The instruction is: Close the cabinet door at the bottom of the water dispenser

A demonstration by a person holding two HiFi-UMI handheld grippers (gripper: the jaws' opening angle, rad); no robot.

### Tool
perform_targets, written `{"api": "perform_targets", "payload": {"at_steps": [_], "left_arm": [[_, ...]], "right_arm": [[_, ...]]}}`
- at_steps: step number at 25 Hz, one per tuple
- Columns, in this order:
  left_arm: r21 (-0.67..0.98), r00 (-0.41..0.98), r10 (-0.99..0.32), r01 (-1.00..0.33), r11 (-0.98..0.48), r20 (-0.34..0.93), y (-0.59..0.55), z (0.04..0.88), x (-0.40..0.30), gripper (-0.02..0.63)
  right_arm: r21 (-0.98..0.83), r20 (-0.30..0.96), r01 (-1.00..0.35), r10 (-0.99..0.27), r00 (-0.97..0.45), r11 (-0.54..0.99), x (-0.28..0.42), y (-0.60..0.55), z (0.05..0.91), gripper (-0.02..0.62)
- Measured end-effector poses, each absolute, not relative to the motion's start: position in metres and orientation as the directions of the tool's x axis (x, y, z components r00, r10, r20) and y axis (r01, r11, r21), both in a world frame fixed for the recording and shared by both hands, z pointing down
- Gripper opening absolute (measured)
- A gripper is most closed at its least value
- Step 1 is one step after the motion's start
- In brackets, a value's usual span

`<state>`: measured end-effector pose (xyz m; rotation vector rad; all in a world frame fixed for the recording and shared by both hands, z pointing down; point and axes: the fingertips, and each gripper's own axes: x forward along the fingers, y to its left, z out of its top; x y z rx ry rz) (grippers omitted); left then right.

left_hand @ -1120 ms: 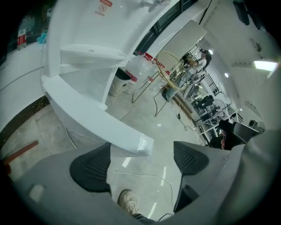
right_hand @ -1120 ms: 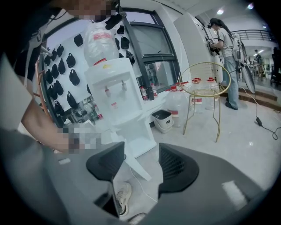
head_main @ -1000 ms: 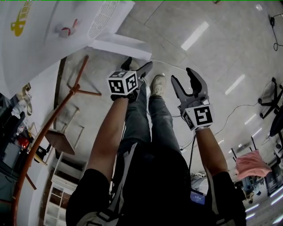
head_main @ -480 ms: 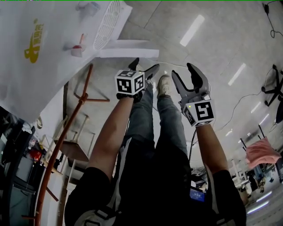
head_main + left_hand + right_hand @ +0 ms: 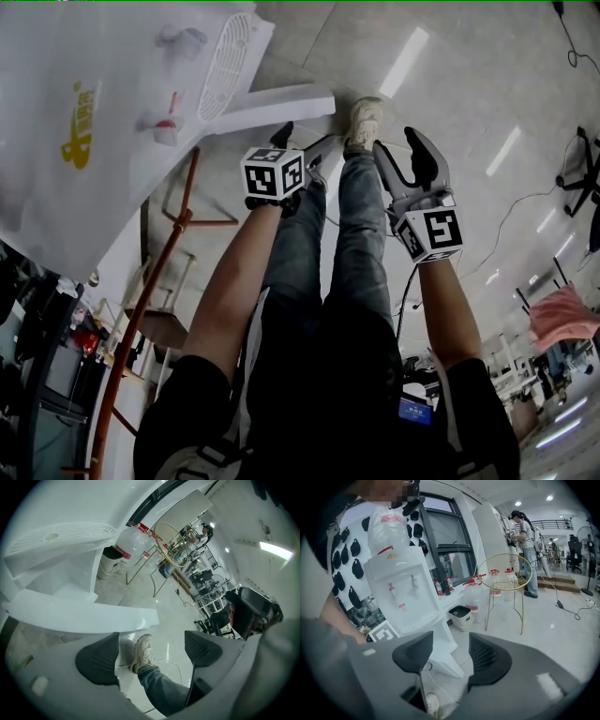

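Now | left hand-held gripper [image 5: 150, 651]: jaws spread, empty | right hand-held gripper [image 5: 450, 658]: jaws spread, empty, touching nothing

Light: bright, from ceiling lamps [image 5: 518, 503]
Glare: white stripes on shiny floor [image 5: 412, 66]
Washed out: white water dispenser [image 5: 112, 112]
Edges: dark and bent in both gripper views
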<state>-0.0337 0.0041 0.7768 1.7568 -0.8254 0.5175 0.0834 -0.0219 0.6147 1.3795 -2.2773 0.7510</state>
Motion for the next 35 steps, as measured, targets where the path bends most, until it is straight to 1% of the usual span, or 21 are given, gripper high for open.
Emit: {"api": "perform_targets", "payload": {"at_steps": [5,14,20,29,35], "left_arm": [[0.634,0.650,-0.300,-0.756,-0.165,0.698,-0.008,0.776,-0.034,0.449],[0.600,0.591,-0.367,-0.793,-0.104,0.718,-0.040,0.778,-0.033,0.448],[0.571,0.556,-0.385,-0.816,-0.086,0.737,-0.056,0.780,-0.034,0.448],[0.555,0.522,-0.409,-0.831,-0.045,0.748,-0.077,0.800,-0.031,0.448],[0.549,0.502,-0.424,-0.836,-0.013,0.754,-0.087,0.798,-0.040,0.448]], "right_arm": [[-0.254,0.565,-0.875,-0.671,-0.480,0.412,0.084,-0.042,0.620,0.238],[-0.271,0.527,-0.826,-0.642,-0.557,0.495,0.080,-0.092,0.612,0.231],[-0.270,0.545,-0.796,-0.596,-0.590,0.541,0.088,-0.109,0.628,0.227],[-0.283,0.559,-0.772,-0.556,-0.615,0.569,0.090,-0.129,0.652,0.222],[-0.292,0.569,-0.756,-0.528,-0.630,0.587,0.082,-0.144,0.655,0.218]]}}
